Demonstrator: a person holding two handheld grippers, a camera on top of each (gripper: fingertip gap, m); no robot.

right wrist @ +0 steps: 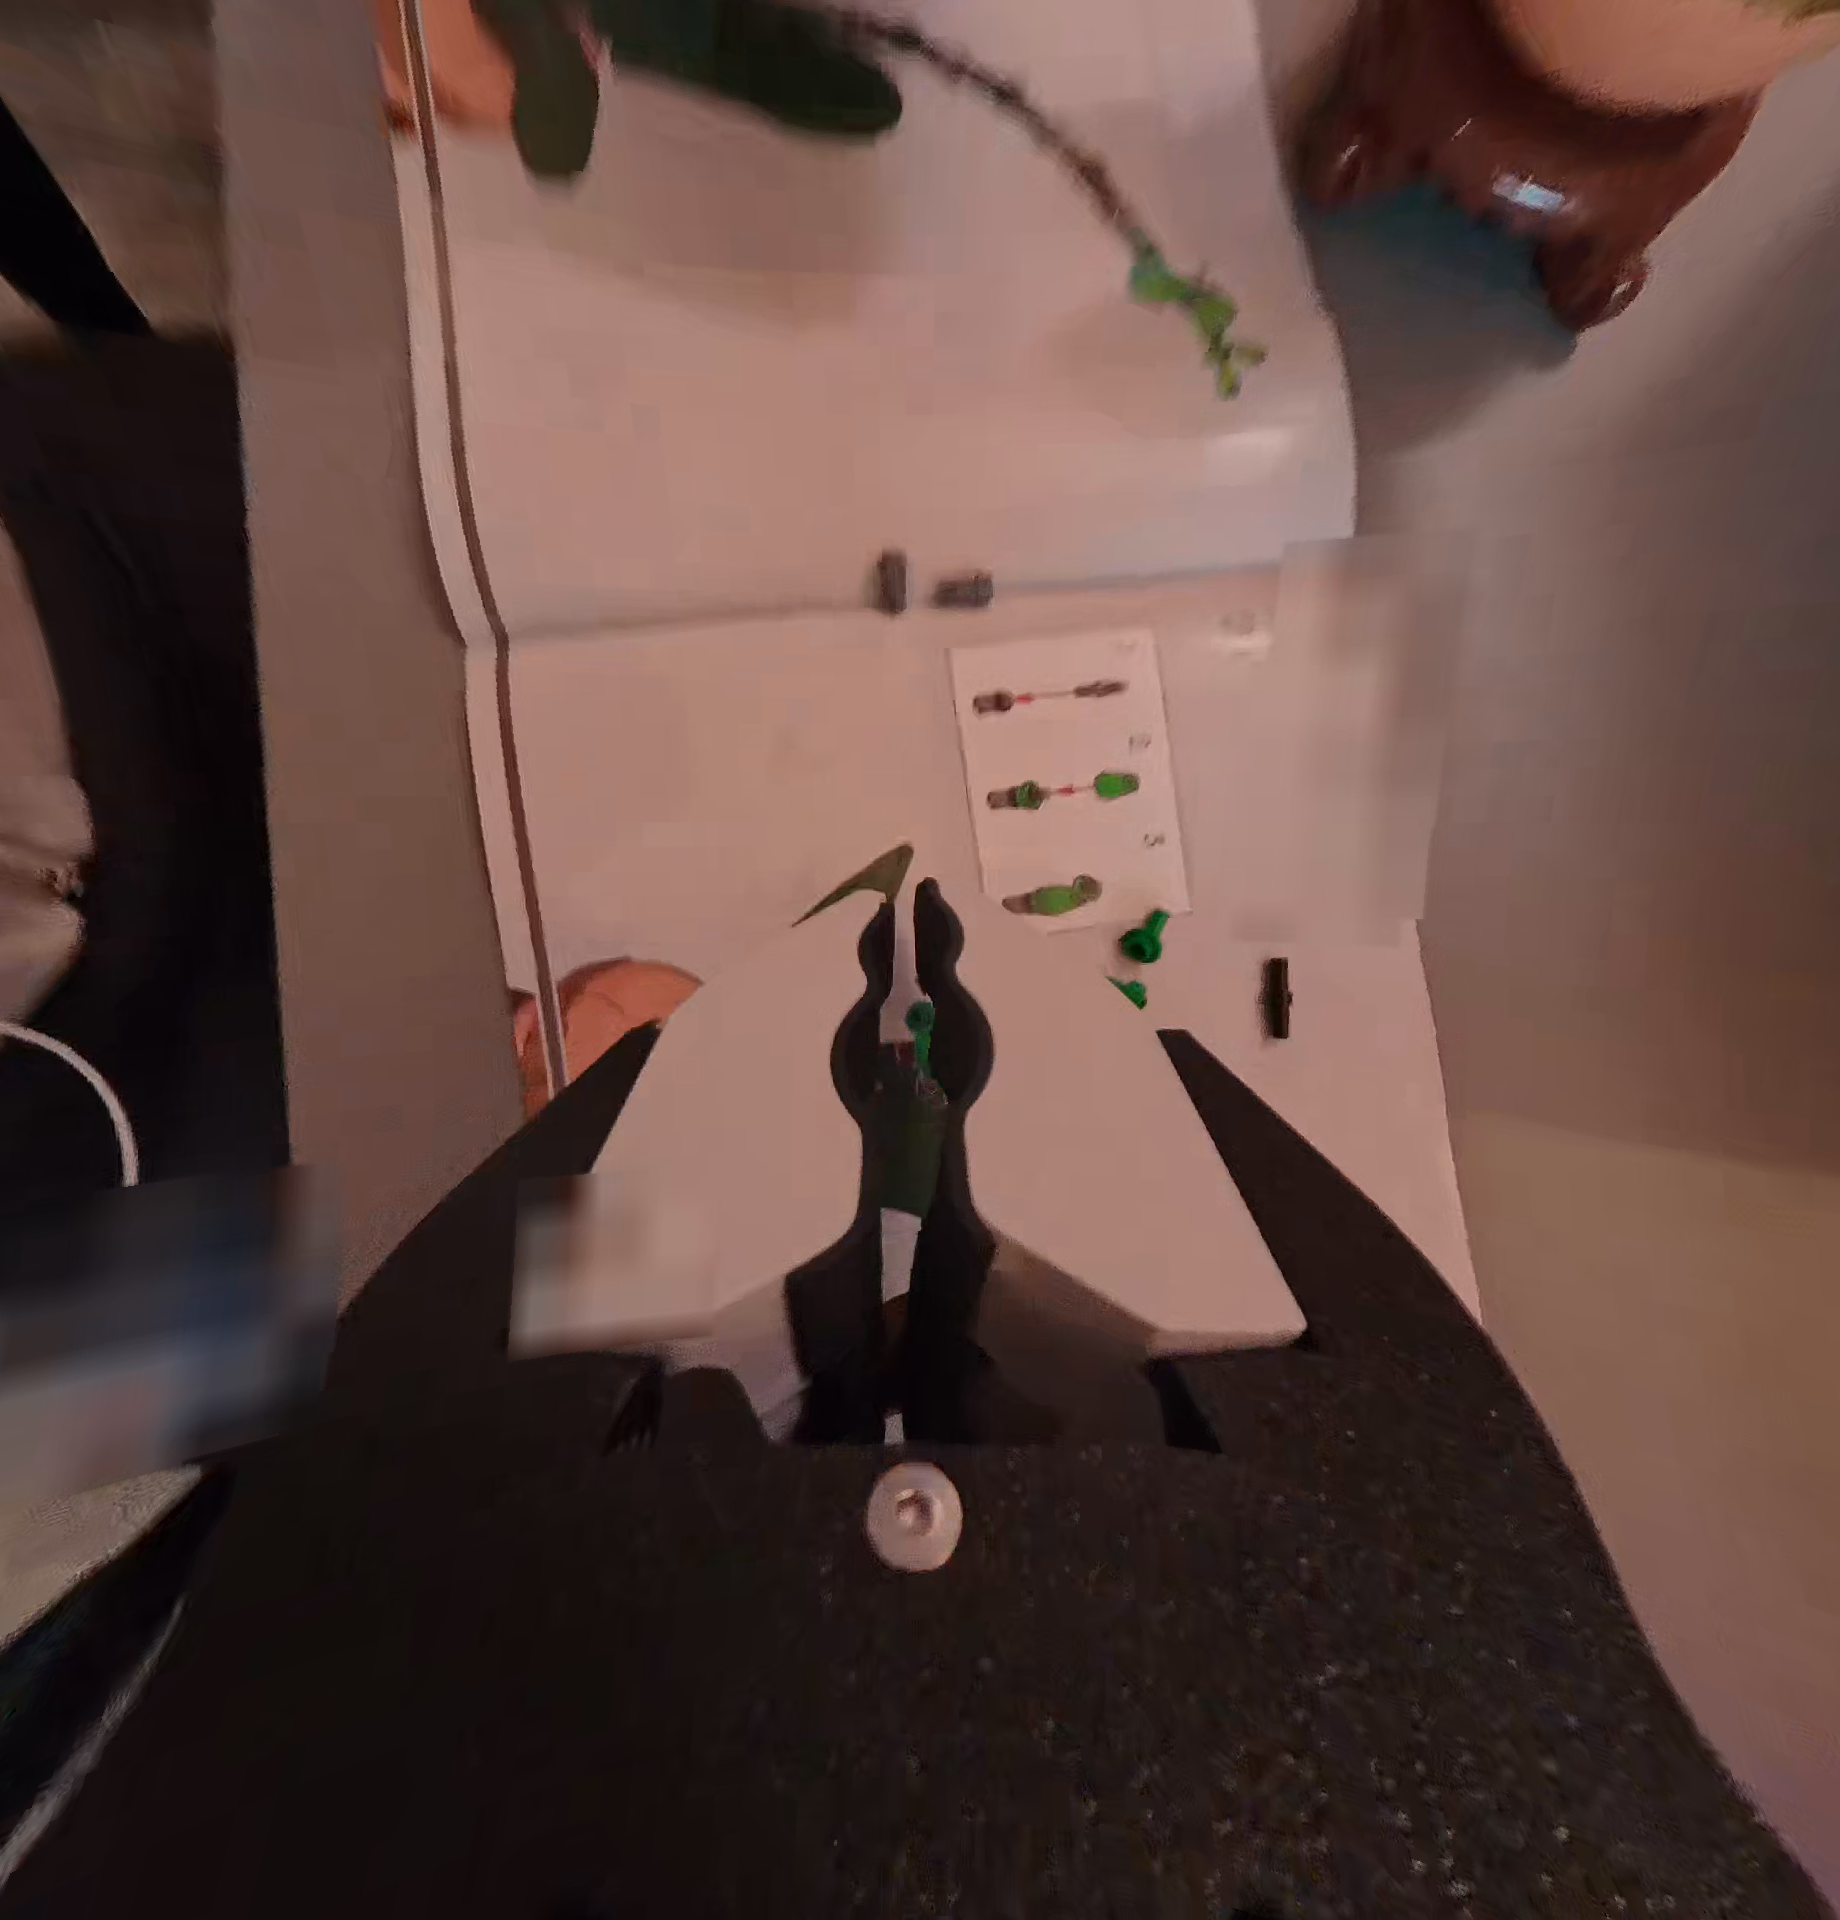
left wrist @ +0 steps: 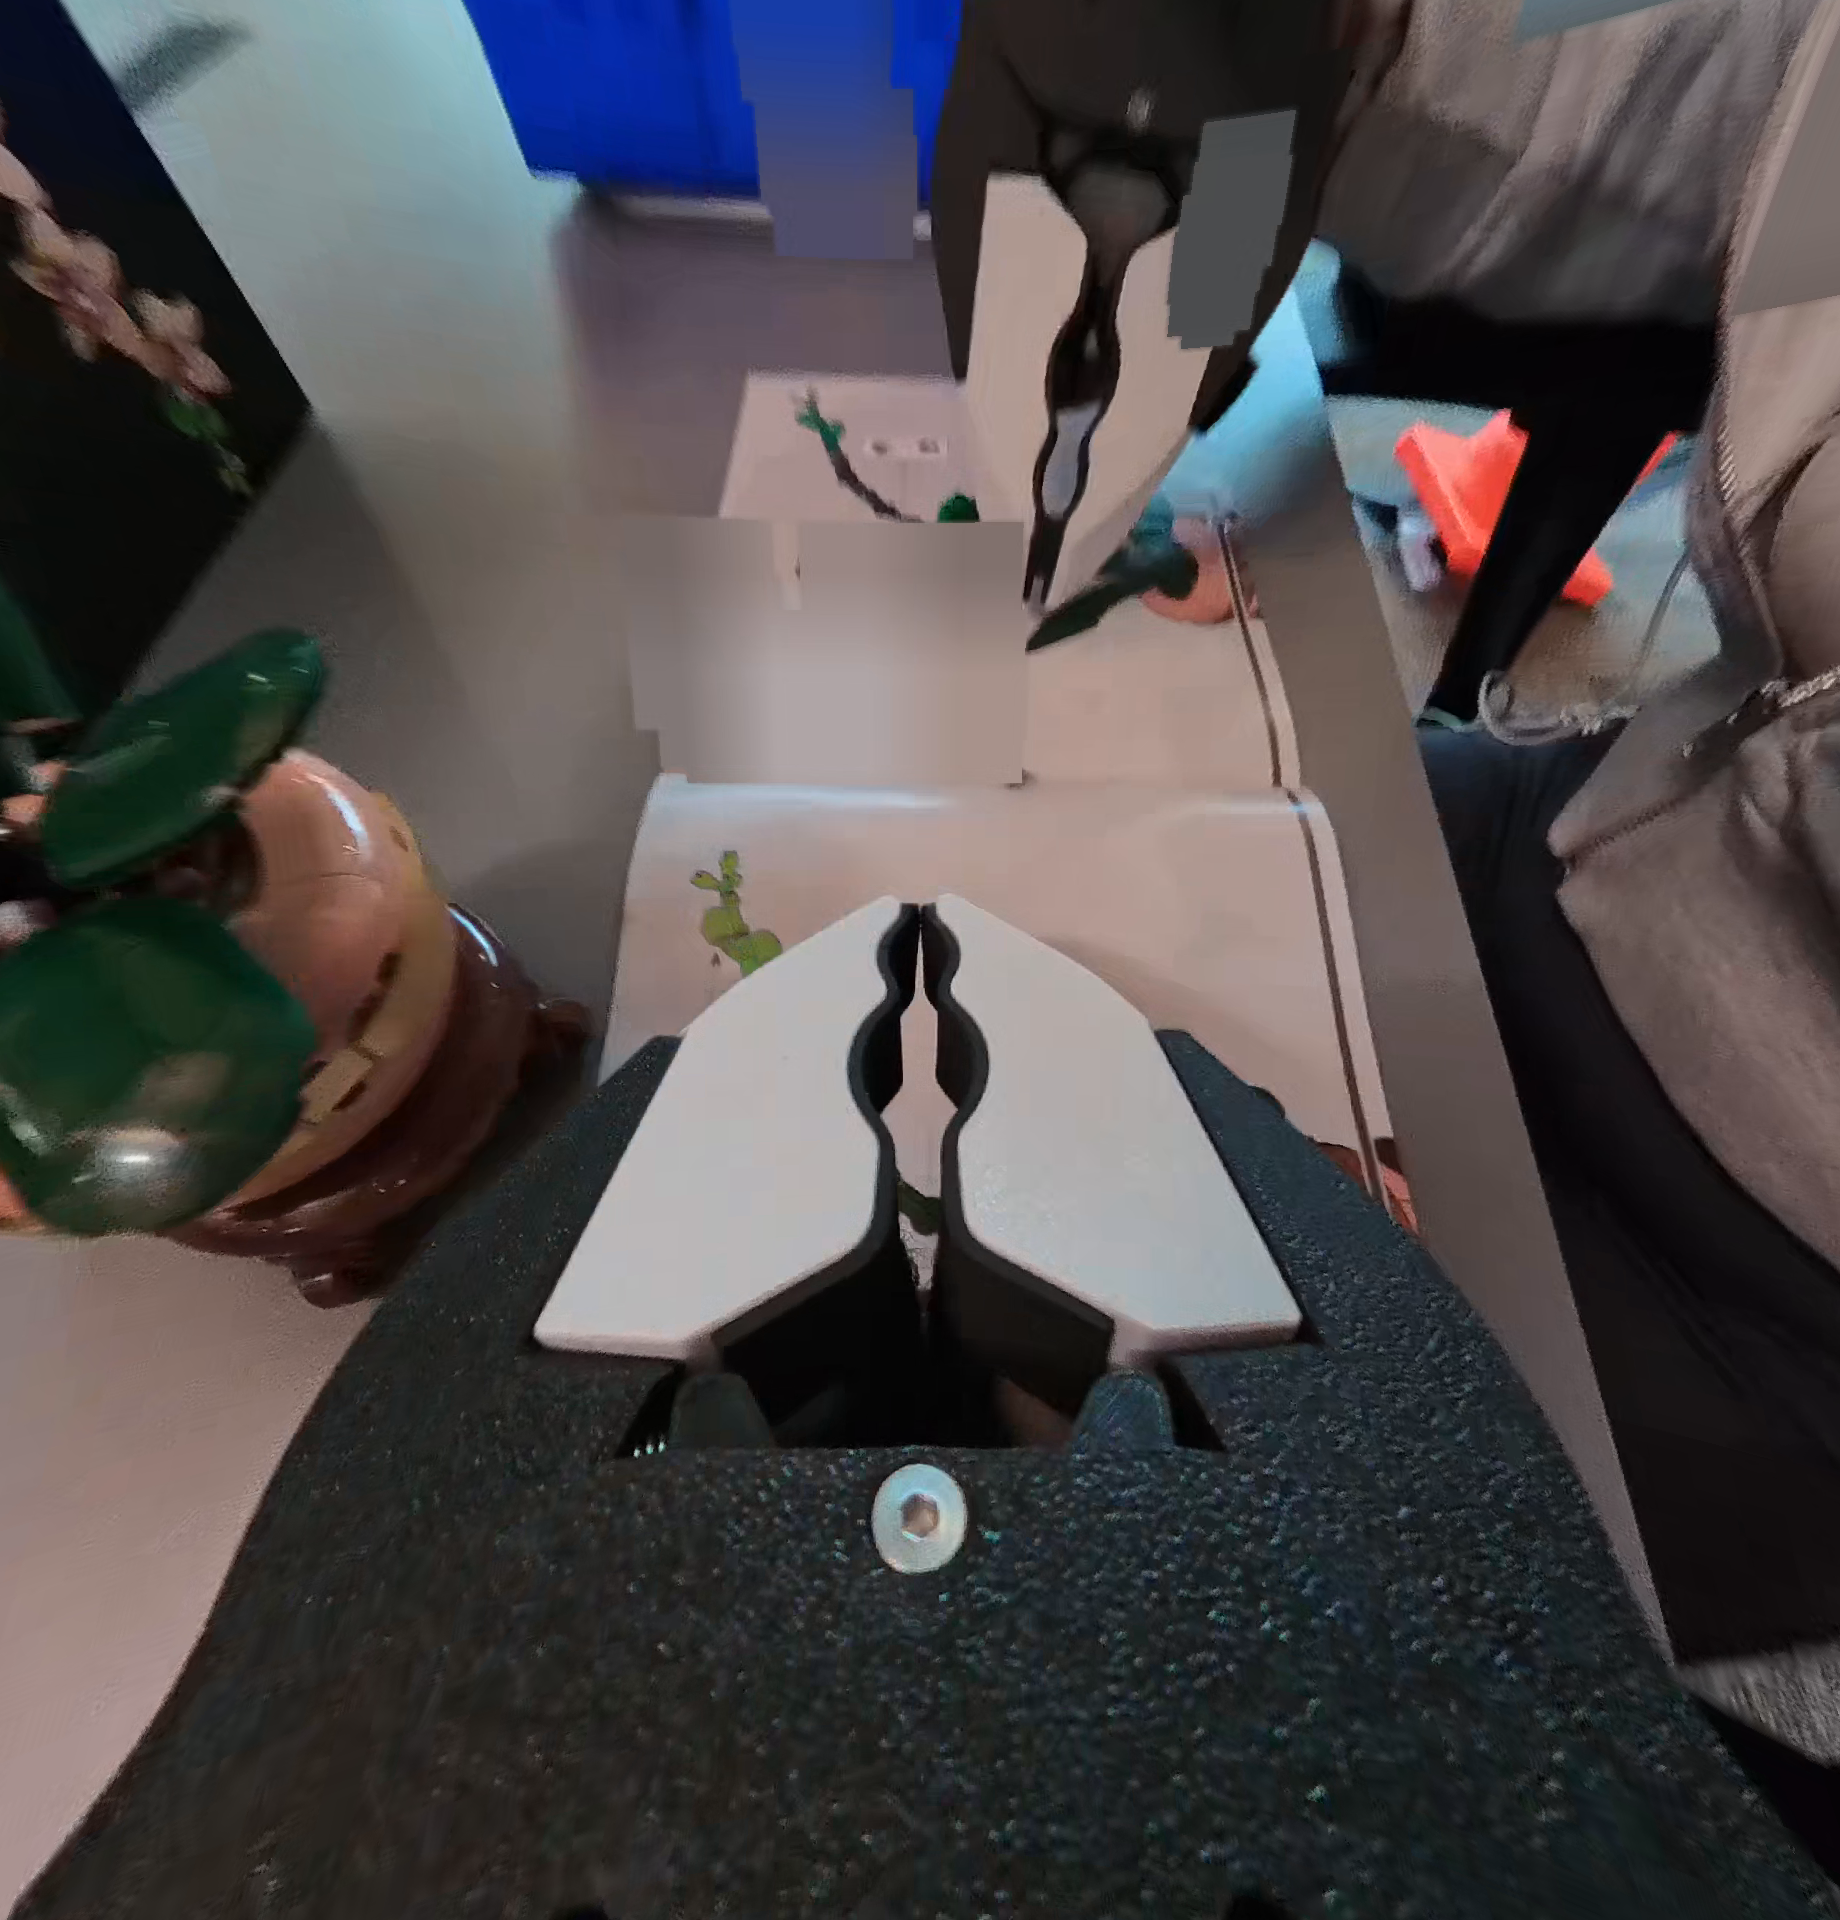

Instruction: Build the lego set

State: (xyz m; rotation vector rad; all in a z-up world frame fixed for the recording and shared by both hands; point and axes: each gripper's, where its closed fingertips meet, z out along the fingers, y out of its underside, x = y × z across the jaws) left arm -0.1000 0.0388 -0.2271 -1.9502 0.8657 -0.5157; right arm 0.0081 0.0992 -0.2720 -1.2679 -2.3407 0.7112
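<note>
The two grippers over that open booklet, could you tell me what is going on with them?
A person holds both over an open instruction booklet on a pale table. The left gripper is shut with nothing visible between its tips, beside a brick-built potted plant. The right gripper is closed on a dark green leaf piece, whose tip pokes out. Small green pieces and a black pin lie loose on the page.

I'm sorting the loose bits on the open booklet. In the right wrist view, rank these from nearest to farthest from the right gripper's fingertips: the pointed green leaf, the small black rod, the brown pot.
1. Pointed green leaf, right at the right gripper fingertips, slightly left.
2. Small black rod, off to the right on the booklet.
3. Brown pot, far corner, upper right.
</note>
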